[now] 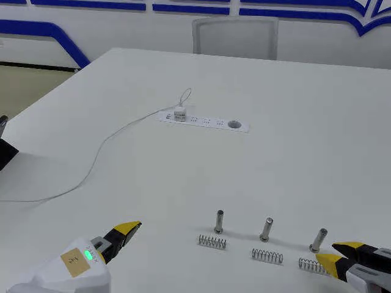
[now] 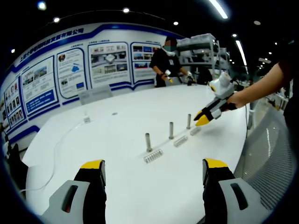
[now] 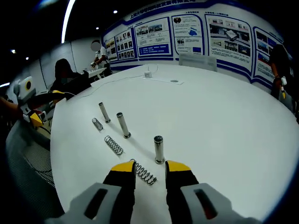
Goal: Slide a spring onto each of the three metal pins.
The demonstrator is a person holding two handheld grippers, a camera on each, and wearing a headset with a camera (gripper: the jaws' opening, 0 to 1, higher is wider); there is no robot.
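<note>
I see three polished metal pins standing upright in a row on the smooth white table [image 1: 293, 122]: the left pin [image 1: 219, 221], the middle pin [image 1: 266, 229] and the right pin [image 1: 318, 240], each a slim cylinder. At about 6 o'clock of each pin a fine coiled wire spring lies on its side: the left spring [image 1: 212, 242], the middle spring [image 1: 267, 256] and the right spring [image 1: 310, 264]. None is on a pin yet.

My right gripper [image 3: 150, 166], yellow-tipped on a grey body, has its jaws partly parted on either side of the right spring's near end. I cannot tell whether the tips touch the coil. My left gripper [image 2: 153, 164] hangs at roughly 9 o'clock of the left spring, jaws spread wide and holding nothing.

At 12 o'clock of the pins a flat white socket strip [image 1: 204, 121] sits in the table. A small white plug [image 1: 179, 113] is in it, and its thin cable [image 1: 98, 152] trails toward 8 o'clock.
</note>
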